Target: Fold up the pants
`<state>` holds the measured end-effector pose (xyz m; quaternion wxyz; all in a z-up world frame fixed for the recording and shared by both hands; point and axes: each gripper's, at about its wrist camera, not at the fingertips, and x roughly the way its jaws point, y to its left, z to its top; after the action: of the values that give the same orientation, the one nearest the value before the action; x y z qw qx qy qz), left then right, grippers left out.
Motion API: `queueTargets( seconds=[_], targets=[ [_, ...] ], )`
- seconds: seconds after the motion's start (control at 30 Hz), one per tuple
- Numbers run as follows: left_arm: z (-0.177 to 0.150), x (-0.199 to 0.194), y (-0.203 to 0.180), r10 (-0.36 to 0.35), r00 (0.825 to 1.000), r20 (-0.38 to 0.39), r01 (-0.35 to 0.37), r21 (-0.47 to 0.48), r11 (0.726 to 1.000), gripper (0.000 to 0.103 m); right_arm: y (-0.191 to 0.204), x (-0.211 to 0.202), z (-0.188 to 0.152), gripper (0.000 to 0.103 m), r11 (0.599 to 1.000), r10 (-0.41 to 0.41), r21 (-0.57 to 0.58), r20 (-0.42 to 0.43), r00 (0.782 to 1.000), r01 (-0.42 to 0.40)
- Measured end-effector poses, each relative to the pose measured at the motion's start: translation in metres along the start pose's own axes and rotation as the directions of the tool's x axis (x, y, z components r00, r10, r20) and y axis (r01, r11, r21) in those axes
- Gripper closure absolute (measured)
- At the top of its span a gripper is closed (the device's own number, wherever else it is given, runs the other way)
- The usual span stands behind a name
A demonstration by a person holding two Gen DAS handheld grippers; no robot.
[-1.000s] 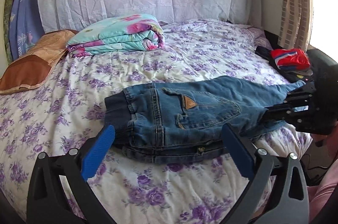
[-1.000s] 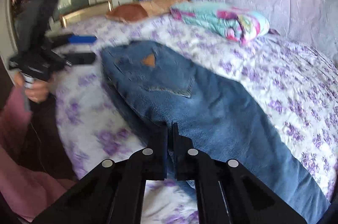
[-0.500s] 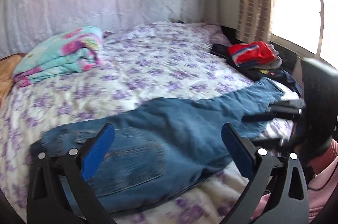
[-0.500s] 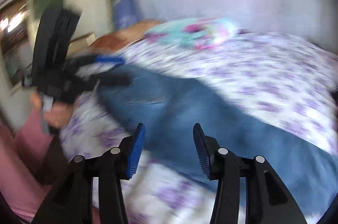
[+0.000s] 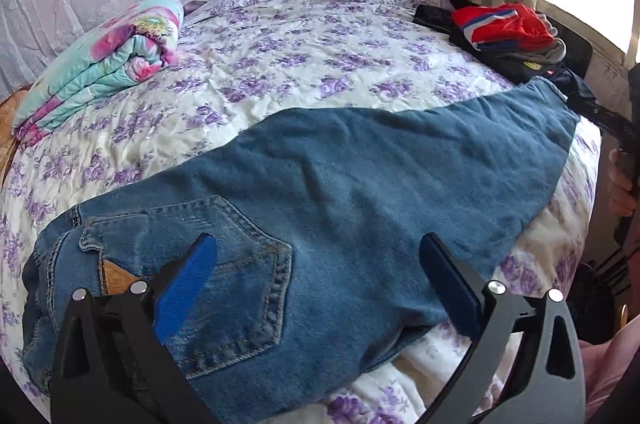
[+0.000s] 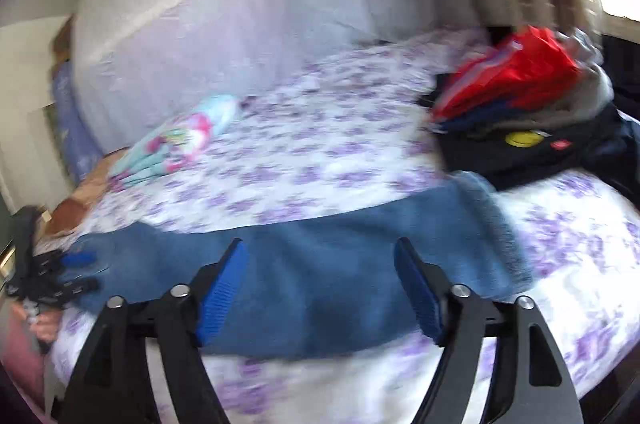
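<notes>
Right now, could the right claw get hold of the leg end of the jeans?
Probably yes. The right claw stands open just above the jeans, and their hem lies flat on the bedspread with nothing between. The clothes pile sits beyond it.

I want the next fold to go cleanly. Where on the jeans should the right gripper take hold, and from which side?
Probably the leg hem, approached from the near bed edge. The jeans lie flat, legs stacked, and the hem end sits free near the edge beside the clothes pile. The right gripper, its jaws just opened and holding nothing, already faces that end; the left gripper is open over the back pocket.
</notes>
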<state>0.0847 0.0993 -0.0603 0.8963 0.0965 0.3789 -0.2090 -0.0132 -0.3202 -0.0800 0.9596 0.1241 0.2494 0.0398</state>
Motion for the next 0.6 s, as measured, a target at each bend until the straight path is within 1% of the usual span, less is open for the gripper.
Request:
queueTargets(
  seconds=[0.03,0.07,0.1,0.13,0.17,0.23,0.27,0.33,0.4,0.43,0.47,0.5,0.53,0.57,0.6],
  targets=[
    [0.002,0.002,0.002,0.000,1.000,-0.003,0.000,-0.012,1.000,0.004,-0.019,0.020,-0.001,0.026,0.996,-0.074,0.043,-0.087,0.993,0.078],
    [0.003,0.006,0.004,0.000,1.000,-0.020,-0.001,-0.031,1.000,0.004,-0.029,0.034,-0.002,0.032,0.993,-0.087,0.069,-0.153,0.984,0.098],
    [0.007,0.008,0.006,-0.003,0.999,-0.032,0.001,-0.043,0.999,0.004,-0.030,0.036,-0.001,0.031,0.993,-0.086,0.067,-0.157,0.984,0.097],
    [0.008,0.010,0.008,-0.004,0.999,-0.038,0.002,-0.050,0.999,0.004,-0.023,0.033,0.005,0.031,0.994,-0.098,0.028,-0.146,0.984,0.103],
    [0.008,0.010,0.009,-0.005,0.999,-0.037,0.003,-0.051,0.999,0.004,-0.011,0.030,0.013,0.031,0.995,-0.101,-0.038,-0.148,0.984,0.096],
    [0.010,0.006,0.009,-0.011,1.000,-0.017,0.010,-0.047,0.999,0.004,0.005,0.025,0.030,0.031,0.988,-0.103,-0.128,-0.107,0.989,0.089],
    [0.013,0.004,0.008,-0.013,1.000,-0.003,0.013,-0.044,0.999,0.004,0.012,0.027,0.039,0.031,0.984,-0.100,-0.161,-0.107,0.989,0.082],
    [0.018,0.001,0.006,-0.024,0.999,0.022,0.025,-0.036,0.999,0.004,0.017,0.041,0.057,0.031,0.985,-0.066,-0.171,-0.162,0.985,0.038],
    [0.024,-0.003,0.004,-0.050,0.997,0.059,0.051,-0.029,0.998,0.004,0.031,0.069,0.076,0.031,0.987,0.050,-0.137,-0.233,0.971,-0.084],
    [0.026,-0.004,0.003,-0.065,0.995,0.074,0.067,-0.027,0.997,0.004,0.040,0.075,0.081,0.031,0.980,0.115,-0.128,-0.267,0.957,-0.153],
    [0.027,-0.004,0.002,-0.071,0.994,0.081,0.073,-0.025,0.997,0.004,0.052,0.086,0.086,0.031,0.966,0.190,-0.111,-0.305,0.933,-0.233],
    [0.027,0.000,0.002,-0.074,0.994,0.079,0.076,-0.020,0.997,0.004,0.064,0.096,0.091,0.031,0.951,0.249,-0.091,-0.338,0.908,-0.295],
    [0.026,0.004,0.001,-0.075,0.995,0.072,0.077,-0.019,0.997,0.004,0.075,0.103,0.093,0.031,0.934,0.300,-0.073,-0.368,0.880,-0.349],
    [0.024,0.011,0.002,-0.073,0.996,0.048,0.074,-0.023,0.997,0.004,0.092,0.113,0.095,0.031,0.910,0.357,-0.056,-0.402,0.843,-0.411],
    [0.022,0.017,0.003,-0.072,0.997,0.027,0.073,-0.030,0.997,0.004,0.109,0.125,0.097,0.030,0.890,0.391,-0.050,-0.427,0.815,-0.453]
  ],
)
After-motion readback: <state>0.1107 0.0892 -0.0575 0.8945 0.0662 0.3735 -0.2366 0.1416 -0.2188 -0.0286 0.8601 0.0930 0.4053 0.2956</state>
